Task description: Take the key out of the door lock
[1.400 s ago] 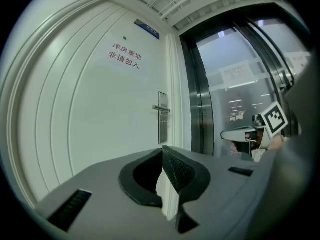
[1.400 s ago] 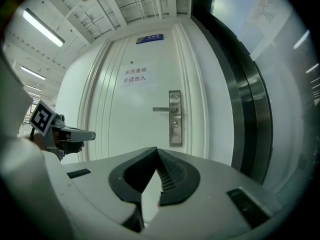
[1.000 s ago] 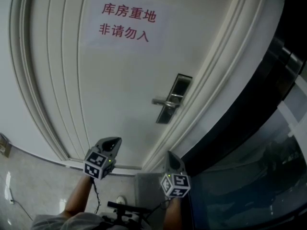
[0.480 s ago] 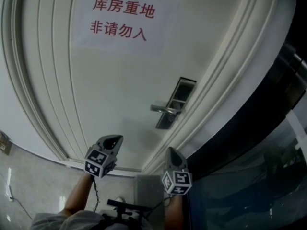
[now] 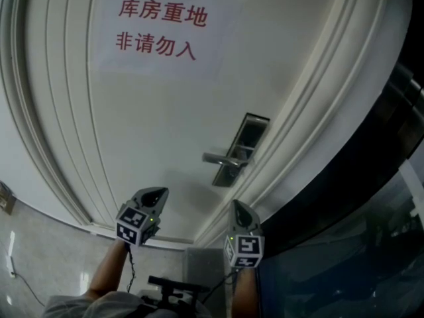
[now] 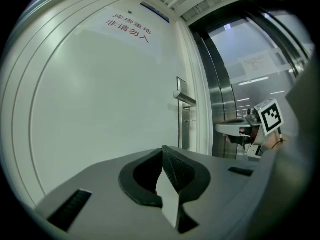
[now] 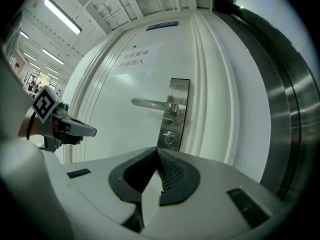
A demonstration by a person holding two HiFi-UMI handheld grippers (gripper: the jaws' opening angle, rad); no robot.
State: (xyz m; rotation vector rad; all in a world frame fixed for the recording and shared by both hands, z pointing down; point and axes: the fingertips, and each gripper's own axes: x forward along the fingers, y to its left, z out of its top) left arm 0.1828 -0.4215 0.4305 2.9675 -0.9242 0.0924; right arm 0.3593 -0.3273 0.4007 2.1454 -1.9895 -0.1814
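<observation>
Two closed grippers short of the door lock

Head view: both grippers point at a white door. The left gripper sits before the door's lower panel. The right gripper sits below the metal handle and well apart from it. A paper sign with red characters is stuck higher on the door. The key is too small to make out here.

Left gripper view: the left gripper has its jaws pressed together at the tips, with nothing between them. The handle shows edge-on near the door's right side. The right gripper reaches in from the right, in front of a metal frame.

Right gripper view: the right gripper also has its jaws together and holds nothing. Straight ahead stands the lock plate, its handle pointing left. The key sits in the lock on that plate, just below the handle and apart from both grippers. The left gripper shows at the left edge, aimed at the door
</observation>
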